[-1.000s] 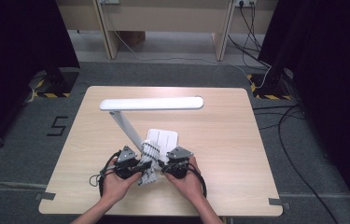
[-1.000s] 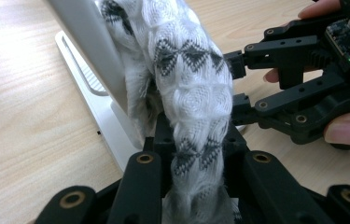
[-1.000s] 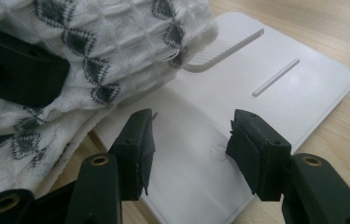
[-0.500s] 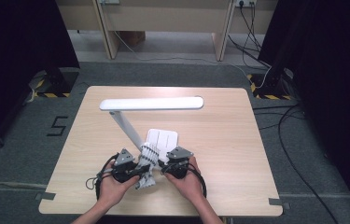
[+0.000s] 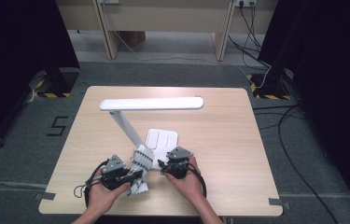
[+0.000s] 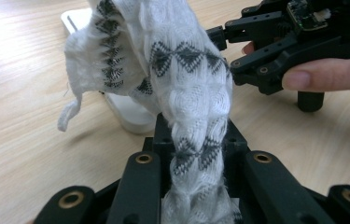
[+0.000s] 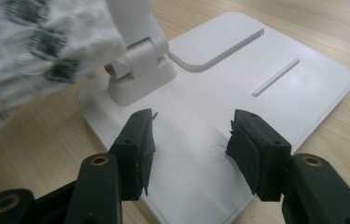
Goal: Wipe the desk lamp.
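White knitted cloth [image 6: 186, 93] with black diamonds is clamped between the jaws of the left hand-held gripper [image 6: 196, 186], draped up toward the lamp's arm. Just beyond the wide-open, empty right hand-held gripper [image 7: 189, 140] lies the lamp base [image 7: 266, 98], its power mark between the jaws. Judged step: wiping the lamp [image 5: 151, 103]; next likely steadying the base. Farther out, bare desk [image 5: 228, 130] leaves room, though its near edge is close.

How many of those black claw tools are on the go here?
2. The left gripper is at the table's near edge, clamping a white knitted cloth. The right gripper is beside it, open over the white lamp base.
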The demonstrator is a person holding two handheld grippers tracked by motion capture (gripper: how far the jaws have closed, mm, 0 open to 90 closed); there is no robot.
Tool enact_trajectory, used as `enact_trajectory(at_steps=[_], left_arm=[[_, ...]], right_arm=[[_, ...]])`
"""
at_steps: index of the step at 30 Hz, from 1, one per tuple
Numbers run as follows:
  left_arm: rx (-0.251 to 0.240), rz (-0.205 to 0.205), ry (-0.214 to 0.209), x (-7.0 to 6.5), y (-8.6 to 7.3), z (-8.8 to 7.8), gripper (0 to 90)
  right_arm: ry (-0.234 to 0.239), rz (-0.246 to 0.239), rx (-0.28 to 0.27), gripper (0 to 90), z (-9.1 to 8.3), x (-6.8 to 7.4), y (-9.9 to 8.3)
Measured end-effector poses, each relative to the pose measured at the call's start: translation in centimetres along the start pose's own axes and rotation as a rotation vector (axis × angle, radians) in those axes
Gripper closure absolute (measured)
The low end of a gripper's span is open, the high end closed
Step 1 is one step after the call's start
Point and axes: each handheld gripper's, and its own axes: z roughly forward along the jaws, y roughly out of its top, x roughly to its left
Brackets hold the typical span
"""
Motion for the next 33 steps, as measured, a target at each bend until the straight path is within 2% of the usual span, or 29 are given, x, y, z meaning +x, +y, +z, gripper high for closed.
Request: enact_trajectory(at_steps=[3, 5, 8, 9, 13, 17, 18, 19, 22, 23, 24, 25, 27, 28, 31, 33], left_arm=[[-0.008, -0.008, 0.002, 0.1, -0.2, -0.7, 74.3], [-0.01, -0.011, 0.012, 0.5, -0.6, -1.7, 74.2], [-0.013, -0.019, 0.02, 0.7, -0.9, -2.2, 74.2], [-0.014, -0.025, 0.035, 1.2, -1.1, -2.7, 74.2], [-0.014, -0.038, 0.048, 1.7, -1.3, -3.0, 74.2], [-0.019, -0.022, 0.071, 2.4, -1.0, -2.9, 73.9], [-0.025, -0.01, 0.081, 3.0, -0.5, -2.6, 73.8], [-0.025, -0.01, 0.081, 3.0, -0.5, -2.6, 73.7], [-0.041, 0.044, 0.103, 4.4, 0.9, -1.1, 72.8], [-0.041, 0.044, 0.103, 4.4, 0.9, -1.1, 72.7], [-0.045, 0.064, 0.11, 5.1, 1.7, -0.2, 72.6], [-0.045, 0.064, 0.11, 5.1, 1.7, -0.2, 72.4], [-0.051, 0.081, 0.105, 6.3, 2.6, 1.3, 72.3], [-0.051, 0.081, 0.105, 6.3, 2.6, 1.3, 72.3], [-0.047, 0.103, 0.1, 7.8, 3.4, 3.5, 72.4], [-0.044, 0.104, 0.103, 8.1, 3.5, 3.9, 72.5]], right_arm=[[0.0, 0.001, -0.001, 49.5, 0.0, 0.0, 0.0], [0.0, 0.0, 0.0, 49.5, 0.0, 0.0, 0.0], [-0.001, 0.0, 0.0, 49.5, 0.0, 0.0, 0.0], [-0.001, 0.0, 0.0, 49.5, 0.0, 0.0, 0.0], [-0.002, -0.002, -0.001, 49.5, 0.0, 0.0, 0.0], [-0.001, 0.0, 0.0, 49.4, 0.0, 0.0, 0.0], [-0.001, 0.0, 0.0, 49.4, 0.0, 0.0, 0.0], [-0.001, 0.0, 0.0, 49.4, 0.0, 0.0, 0.0], [-0.002, 0.0, -0.001, 49.4, 0.0, 0.0, 0.0], [-0.001, 0.0, 0.0, 49.4, 0.0, 0.0, 0.0], [-0.001, 0.0, -0.002, 49.4, 0.0, 0.0, 0.0], [-0.001, 0.0, 0.0, 49.4, 0.0, 0.0, 0.0], [0.0, 0.0, 0.0, 49.4, 0.0, 0.0, 0.0], [0.0, 0.0, 0.0, 49.4, 0.0, 0.0, 0.0], [0.001, 0.0, -0.001, 49.4, 0.0, 0.0, 0.0], [0.001, -0.001, -0.001, 49.4, 0.0, 0.0, 0.0]])
